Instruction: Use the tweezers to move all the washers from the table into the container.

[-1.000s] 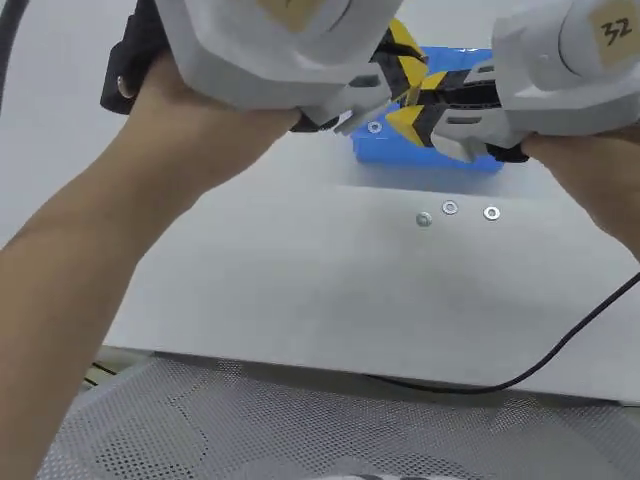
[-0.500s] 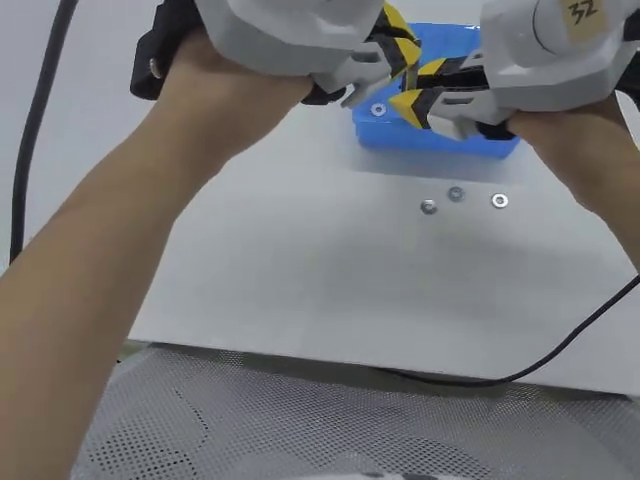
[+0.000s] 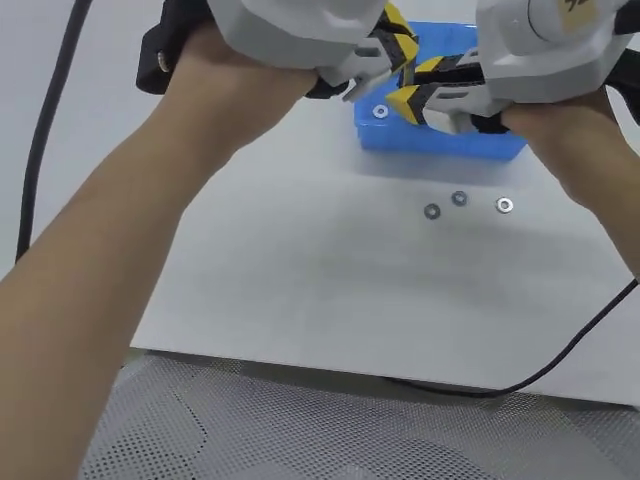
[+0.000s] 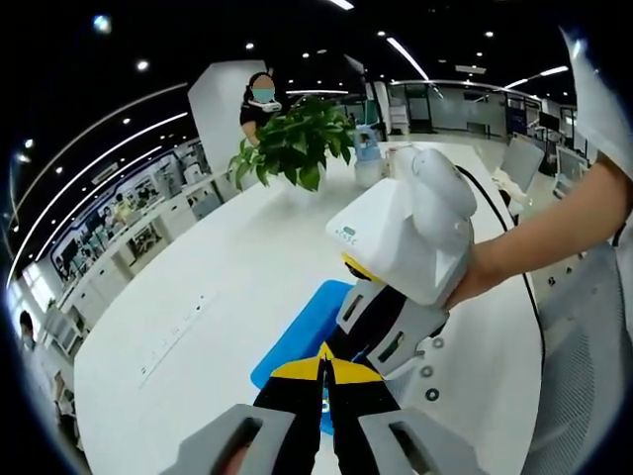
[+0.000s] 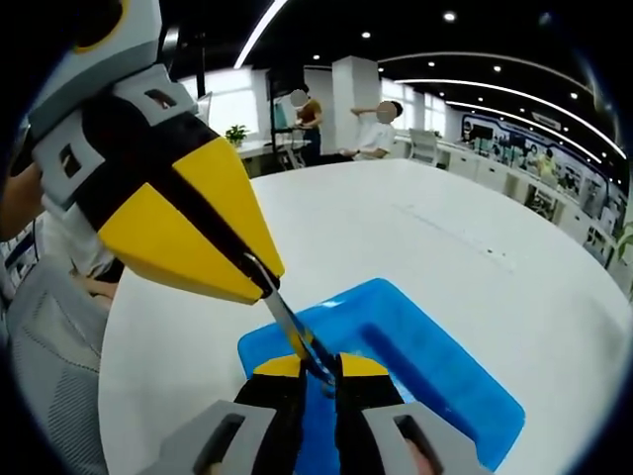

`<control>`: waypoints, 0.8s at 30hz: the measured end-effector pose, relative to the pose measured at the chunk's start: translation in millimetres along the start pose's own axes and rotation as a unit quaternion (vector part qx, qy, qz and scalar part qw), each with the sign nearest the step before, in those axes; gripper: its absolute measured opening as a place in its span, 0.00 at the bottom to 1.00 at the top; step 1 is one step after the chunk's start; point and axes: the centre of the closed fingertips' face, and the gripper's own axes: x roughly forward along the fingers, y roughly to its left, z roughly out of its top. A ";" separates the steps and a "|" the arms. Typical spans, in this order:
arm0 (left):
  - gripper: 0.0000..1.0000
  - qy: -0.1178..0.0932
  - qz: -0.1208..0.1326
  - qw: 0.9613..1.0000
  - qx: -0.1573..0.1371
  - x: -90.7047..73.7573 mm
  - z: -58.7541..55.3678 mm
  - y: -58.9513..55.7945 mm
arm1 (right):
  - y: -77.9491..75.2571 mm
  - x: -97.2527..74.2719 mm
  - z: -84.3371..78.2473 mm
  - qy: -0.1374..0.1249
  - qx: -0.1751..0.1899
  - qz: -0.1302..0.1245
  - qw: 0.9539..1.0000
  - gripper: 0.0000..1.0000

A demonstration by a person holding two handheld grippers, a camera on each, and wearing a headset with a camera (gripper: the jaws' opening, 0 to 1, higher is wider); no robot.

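Three washers [image 3: 459,198] lie in a loose row on the white table [image 3: 300,260], in front of the blue container [image 3: 470,145]. Another washer [image 3: 380,111] rests inside the container. Both grippers meet tip to tip above the container's left part. In the right gripper view, thin metal tweezers [image 5: 292,327] run from the left gripper's yellow jaws [image 5: 259,265] down into the right gripper [image 5: 318,376], which is shut on them. The left gripper [image 4: 324,374] is shut on the tweezers too, facing the right gripper's white body [image 4: 406,237]. In the head view the left gripper [image 3: 398,48] sits just above the right gripper [image 3: 410,98].
A black cable [image 3: 570,345] crosses the table's front right corner, and another cable [image 3: 45,130] hangs at the left. Grey perforated mesh [image 3: 300,430] lies below the table's front edge. The person's forearms [image 3: 150,220] reach over the left side of the table.
The head camera has shifted a little, so the picture moved. Both grippers stay joined over the container, and the washers lie where they were.
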 end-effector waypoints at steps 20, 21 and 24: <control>0.00 0.017 -0.004 1.000 0.017 -7.3 2.7 -7.2 | -0.4 -13.1 4.7 0.006 0.006 0.003 1.000 0.11; 0.00 0.015 -0.004 1.000 0.018 -9.2 4.4 -8.1 | 2.7 -15.0 7.3 0.000 0.003 0.002 1.000 0.11; 0.00 0.014 0.000 0.999 0.032 -16.9 11.1 -13.0 | 9.8 -25.7 16.6 -0.016 0.004 -0.001 1.000 0.11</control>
